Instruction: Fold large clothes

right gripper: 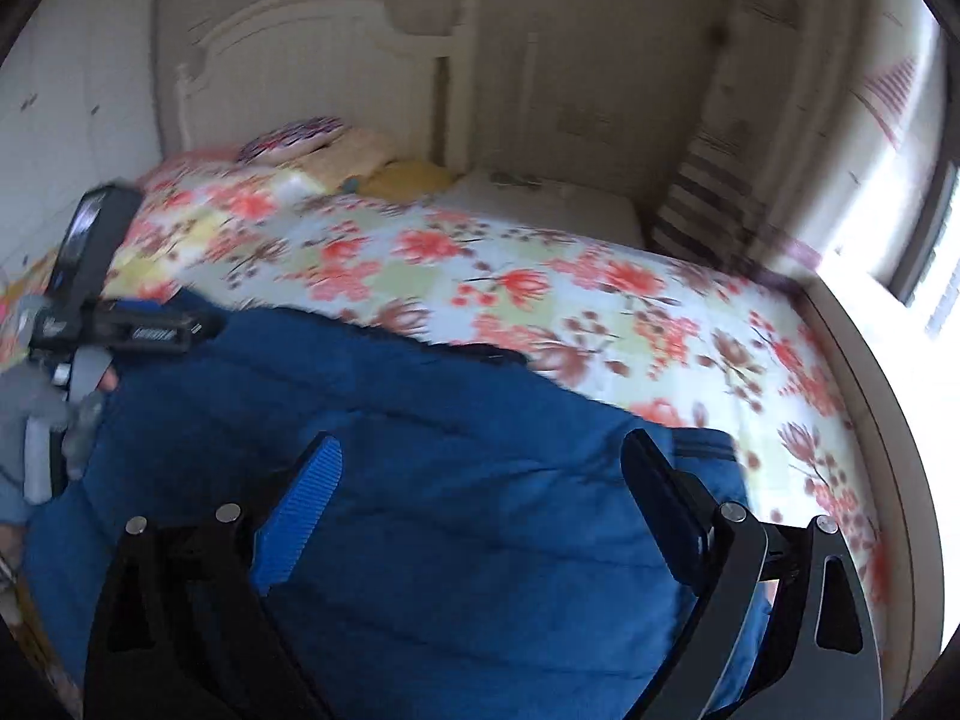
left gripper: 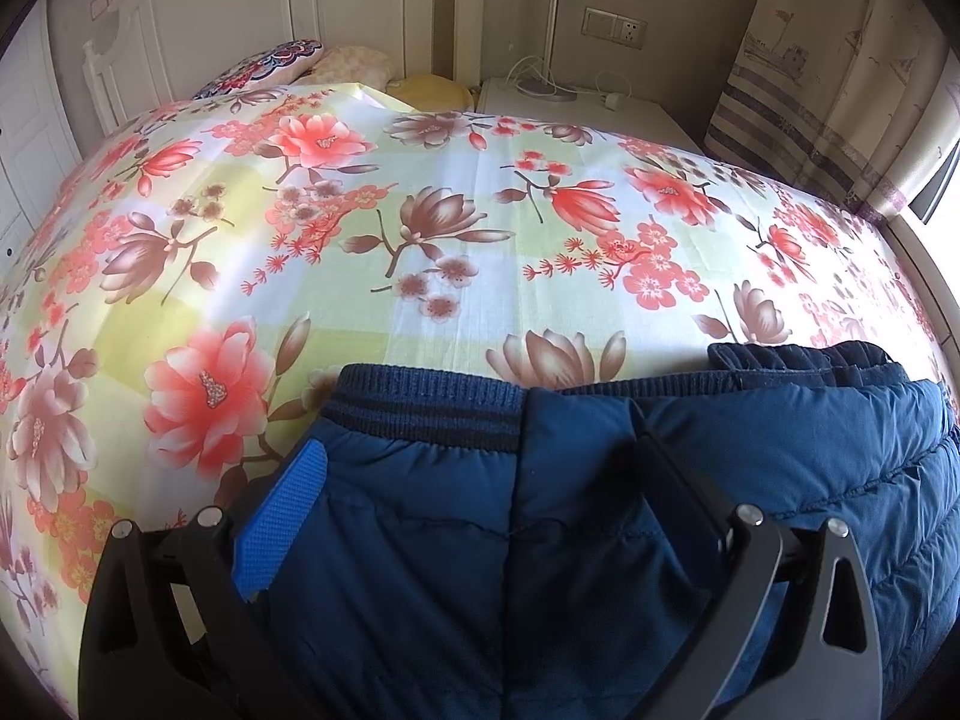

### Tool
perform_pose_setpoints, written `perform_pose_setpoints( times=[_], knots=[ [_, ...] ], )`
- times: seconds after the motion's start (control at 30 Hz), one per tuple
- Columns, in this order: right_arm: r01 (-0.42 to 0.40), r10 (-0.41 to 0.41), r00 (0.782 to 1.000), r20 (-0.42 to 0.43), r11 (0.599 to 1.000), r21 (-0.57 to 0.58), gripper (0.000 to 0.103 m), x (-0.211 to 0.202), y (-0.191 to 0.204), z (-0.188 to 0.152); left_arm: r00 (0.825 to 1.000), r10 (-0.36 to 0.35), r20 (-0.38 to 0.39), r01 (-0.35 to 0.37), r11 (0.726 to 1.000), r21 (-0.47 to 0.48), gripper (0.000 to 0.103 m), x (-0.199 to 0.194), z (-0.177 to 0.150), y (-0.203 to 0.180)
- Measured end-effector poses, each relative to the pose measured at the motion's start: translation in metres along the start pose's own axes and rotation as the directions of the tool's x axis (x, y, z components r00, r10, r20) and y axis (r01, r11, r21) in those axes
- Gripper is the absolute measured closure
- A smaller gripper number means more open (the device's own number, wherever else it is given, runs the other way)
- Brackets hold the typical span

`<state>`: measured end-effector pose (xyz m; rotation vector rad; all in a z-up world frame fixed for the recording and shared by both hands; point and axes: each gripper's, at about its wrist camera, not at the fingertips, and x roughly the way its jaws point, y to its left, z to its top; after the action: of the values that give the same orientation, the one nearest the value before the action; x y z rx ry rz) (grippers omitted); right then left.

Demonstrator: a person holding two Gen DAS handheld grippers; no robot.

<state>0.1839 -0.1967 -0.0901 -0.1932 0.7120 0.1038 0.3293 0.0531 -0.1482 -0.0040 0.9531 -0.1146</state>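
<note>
A dark blue padded jacket with a ribbed knit hem lies on the floral bed sheet. My left gripper is open, its fingers spread wide over the jacket's hem end; the blue pad of the left finger shows. In the right wrist view the jacket fills the lower frame. My right gripper is open above it, fingers apart, holding nothing. The left gripper shows at the jacket's far left edge in that view. The right wrist view is blurred.
Pillows and a yellow cushion lie by the white headboard. A white bedside cabinet with cables stands at the far corner. A curtain and window are to the right. Bare floral sheet lies beyond the jacket.
</note>
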Motion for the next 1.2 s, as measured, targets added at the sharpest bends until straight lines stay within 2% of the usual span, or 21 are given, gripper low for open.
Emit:
perform_pose_setpoints(
  times=[0.03,0.1,0.17,0.23,0.27,0.33,0.37,0.43,0.47,0.5,0.53,0.6,0.63,0.67,0.73,0.8,0.83,0.93,1.03,1.13,1.2],
  knots=[
    [-0.003,0.002,1.0,-0.015,0.999,-0.045,0.013,0.006,0.017,-0.001,1.0,0.001,0.002,-0.001,1.0,-0.001,0.002,0.0,0.0,0.0],
    [0.039,-0.05,0.995,-0.082,0.99,-0.136,0.013,0.029,0.045,-0.011,1.0,-0.002,0.003,0.002,1.0,-0.004,0.002,-0.001,0.0,0.001],
    [0.034,-0.049,0.993,-0.109,0.99,-0.139,0.012,0.042,0.048,-0.019,1.0,-0.005,0.003,0.005,1.0,-0.007,0.002,-0.001,0.0,0.001],
    [-0.031,0.022,0.991,-0.136,0.997,-0.068,0.011,0.043,0.032,-0.019,1.0,-0.009,0.003,0.009,1.0,-0.011,0.002,-0.001,0.0,0.001],
    [-0.031,0.028,0.99,-0.138,0.999,-0.015,0.012,0.042,0.018,-0.018,1.0,-0.007,0.002,0.007,1.0,-0.009,0.002,-0.001,0.0,0.001],
    [0.044,-0.035,0.992,-0.123,0.997,0.07,0.012,0.033,-0.011,-0.02,1.0,-0.006,0.005,0.006,1.0,-0.016,0.002,-0.002,0.0,0.002],
    [0.072,-0.06,0.991,-0.116,0.992,0.105,0.012,0.029,-0.025,-0.022,1.0,0.022,0.014,-0.022,1.0,-0.019,0.002,-0.005,0.0,0.001],
    [0.137,-0.12,0.985,-0.122,0.98,0.142,0.012,0.022,-0.049,-0.027,0.992,0.106,0.073,-0.105,0.994,-0.013,0.004,-0.02,-0.001,-0.003],
    [0.161,-0.141,0.981,-0.135,0.975,0.153,0.012,0.023,-0.06,-0.032,0.986,0.124,0.111,-0.123,0.992,-0.01,0.004,-0.031,-0.003,-0.006],
    [0.16,-0.136,0.98,-0.149,0.973,0.167,0.012,0.026,-0.069,-0.039,0.981,0.11,0.161,-0.11,0.994,-0.01,0.004,-0.05,-0.006,-0.011],
    [0.131,-0.101,0.982,-0.159,0.972,0.194,0.011,0.032,-0.076,-0.044,0.98,0.066,0.188,-0.066,0.998,-0.006,0.003,-0.065,-0.01,-0.017],
    [0.11,-0.074,0.983,-0.166,0.97,0.217,0.011,0.036,-0.079,-0.047,0.974,-0.037,0.226,0.026,0.998,0.053,0.003,-0.094,-0.022,-0.038],
    [0.121,-0.087,0.981,-0.173,0.972,0.201,0.011,0.037,-0.076,-0.047,0.968,-0.056,0.246,0.03,0.994,0.108,0.002,-0.104,-0.031,-0.055],
    [0.135,-0.103,0.979,-0.175,0.974,0.182,0.011,0.038,-0.074,-0.046,0.965,-0.056,0.258,0.013,0.986,0.165,0.002,-0.108,-0.041,-0.074],
    [0.148,-0.119,0.977,-0.175,0.975,0.166,0.011,0.038,-0.068,-0.047,0.975,-0.051,0.215,-0.004,0.969,0.247,0.002,-0.092,-0.058,-0.1],
    [0.124,-0.093,0.981,-0.171,0.976,0.181,0.009,0.041,-0.069,-0.046,0.991,0.033,0.132,-0.076,0.939,0.337,0.002,-0.054,-0.073,-0.125],
    [0.122,-0.09,0.981,-0.171,0.975,0.185,0.009,0.041,-0.069,-0.047,0.989,0.042,0.139,-0.087,0.937,0.339,0.002,-0.052,-0.073,-0.127],
    [0.119,-0.087,0.981,-0.173,0.975,0.185,0.009,0.04,-0.072,-0.048,0.995,0.003,0.102,-0.035,0.952,0.304,0.002,-0.048,-0.07,-0.119],
    [0.103,-0.069,0.984,-0.164,0.974,0.204,0.009,0.036,-0.076,-0.05,0.995,-0.069,0.076,0.052,0.977,0.206,0.002,-0.053,-0.065,-0.093],
    [0.111,-0.075,0.985,-0.158,0.967,0.228,0.009,0.031,-0.083,-0.052,0.993,-0.06,0.104,0.052,0.995,0.081,0.002,-0.065,-0.064,-0.05],
    [0.121,-0.086,0.985,-0.151,0.962,0.246,0.009,0.029,-0.087,-0.053,0.995,-0.029,0.1,0.029,1.0,0.002,0.002,-0.069,-0.066,-0.019]
  ],
)
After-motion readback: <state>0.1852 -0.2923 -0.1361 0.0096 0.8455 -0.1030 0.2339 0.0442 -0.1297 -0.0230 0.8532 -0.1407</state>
